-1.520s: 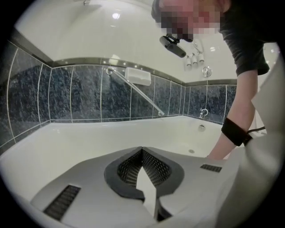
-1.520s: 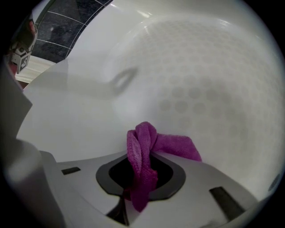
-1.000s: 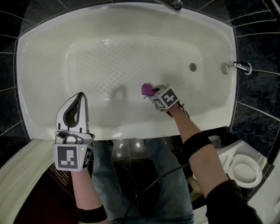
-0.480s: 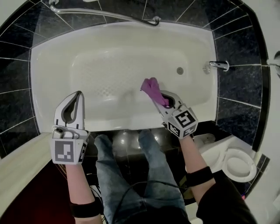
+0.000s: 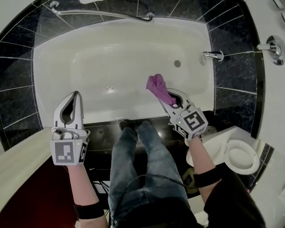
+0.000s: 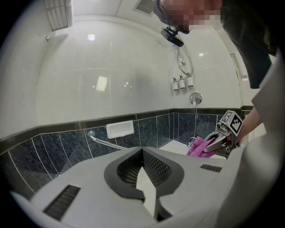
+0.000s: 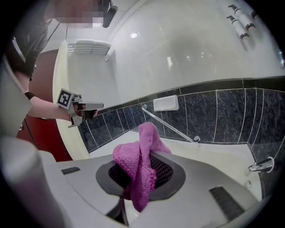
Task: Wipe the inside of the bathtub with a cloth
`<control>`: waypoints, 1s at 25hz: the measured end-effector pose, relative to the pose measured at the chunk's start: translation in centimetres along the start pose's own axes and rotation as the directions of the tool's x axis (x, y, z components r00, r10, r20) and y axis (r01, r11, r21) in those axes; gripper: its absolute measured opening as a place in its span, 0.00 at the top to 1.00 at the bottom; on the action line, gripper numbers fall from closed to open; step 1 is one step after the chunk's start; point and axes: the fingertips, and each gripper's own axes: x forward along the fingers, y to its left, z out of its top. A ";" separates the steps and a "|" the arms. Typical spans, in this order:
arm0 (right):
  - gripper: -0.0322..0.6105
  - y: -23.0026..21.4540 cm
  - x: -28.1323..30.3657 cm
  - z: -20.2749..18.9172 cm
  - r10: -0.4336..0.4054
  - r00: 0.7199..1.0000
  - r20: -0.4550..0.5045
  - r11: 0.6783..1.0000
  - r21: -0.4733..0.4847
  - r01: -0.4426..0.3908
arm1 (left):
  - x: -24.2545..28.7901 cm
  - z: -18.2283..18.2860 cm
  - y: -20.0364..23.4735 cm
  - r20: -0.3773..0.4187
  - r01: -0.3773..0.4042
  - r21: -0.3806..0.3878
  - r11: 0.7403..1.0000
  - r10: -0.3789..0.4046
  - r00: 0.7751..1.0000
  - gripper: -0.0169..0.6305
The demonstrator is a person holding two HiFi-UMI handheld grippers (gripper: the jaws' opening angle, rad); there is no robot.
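Purple cloth is bunched in the right gripper, whose jaws are clamped on it; a fold stands up past the tips and another end hangs down between the jaws. In the head view cloth and gripper sit at about 1 o'clock, over the near side of the white tub, and the cloth looks to be held in the air rather than pressed on the tub. The left gripper is at 8 o'clock, over the tub's near rim and well apart from the right one; its jaws meet at the tips with nothing between them. The drain and tap lie toward 2 o'clock, a grab rail runs along the dark tiles at 11 o'clock, and a toilet shows at 4 o'clock
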 end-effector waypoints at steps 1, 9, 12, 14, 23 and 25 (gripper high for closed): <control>0.82 0.1 -0.3 -0.1 -0.018 1.000 -0.001 1.000 0.001 0.018 | -0.3 0.0 0.2 0.003 0.008 -0.006 1.000 -0.008 1.000 0.97; 0.81 2.1 -0.2 1.0 -0.105 0.994 0.004 0.994 0.029 0.105 | -1.2 1.3 1.7 0.058 0.040 -0.015 0.999 -0.039 0.998 0.97; 0.81 2.8 -0.2 2.0 -0.109 0.994 0.012 0.994 0.026 0.109 | -1.5 1.7 1.8 0.068 0.060 -0.002 0.998 -0.060 0.996 0.97; 0.81 2.7 -0.4 2.3 -0.118 0.993 0.019 0.993 0.010 0.118 | -1.4 1.9 1.8 0.078 0.070 -0.005 0.998 -0.070 0.995 0.97; 0.81 1.7 -1.6 1.2 -0.138 0.990 -0.028 0.990 -0.010 0.138 | -0.9 1.2 0.6 0.084 0.086 -0.019 0.996 -0.084 0.993 0.97; 0.81 1.0 -1.2 0.8 -0.128 0.991 -0.037 0.992 -0.013 0.128 | -0.7 0.8 0.8 0.076 0.066 -0.024 0.998 -0.064 0.995 0.97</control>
